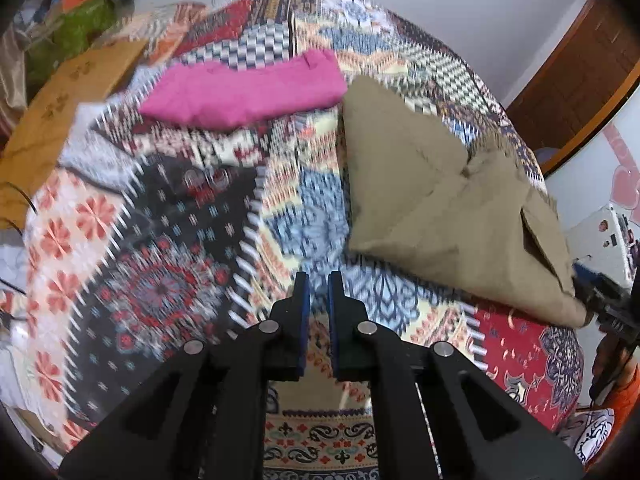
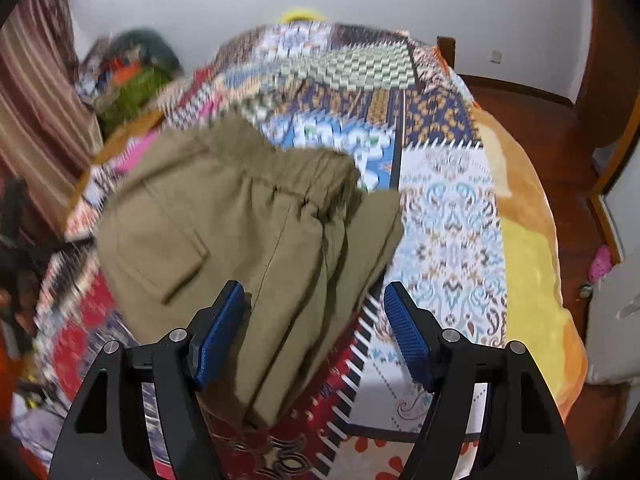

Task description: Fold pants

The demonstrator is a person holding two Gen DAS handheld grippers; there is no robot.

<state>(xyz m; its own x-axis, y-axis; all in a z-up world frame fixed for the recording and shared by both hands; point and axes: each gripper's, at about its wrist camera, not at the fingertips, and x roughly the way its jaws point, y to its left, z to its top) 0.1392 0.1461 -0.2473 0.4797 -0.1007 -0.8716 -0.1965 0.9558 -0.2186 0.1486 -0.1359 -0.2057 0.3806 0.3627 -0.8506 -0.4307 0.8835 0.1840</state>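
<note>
Khaki pants [image 1: 448,200] lie folded in a bundle on a patterned bedspread [image 1: 168,248], to the right of my left gripper [image 1: 319,280]. That gripper is shut and empty, hovering above the bedspread, apart from the pants. In the right wrist view the pants [image 2: 248,240] lie just ahead, waistband at the far side and a back pocket on the left. My right gripper [image 2: 316,300] is wide open above the near edge of the pants, holding nothing.
Folded pink pants [image 1: 244,92] lie further back on the bed. A wooden board [image 1: 68,96] and a pile of clothes [image 1: 80,20] sit at the left. A yellow-orange blanket [image 2: 528,248] runs along the bed's right edge, with wooden floor [image 2: 560,128] beyond.
</note>
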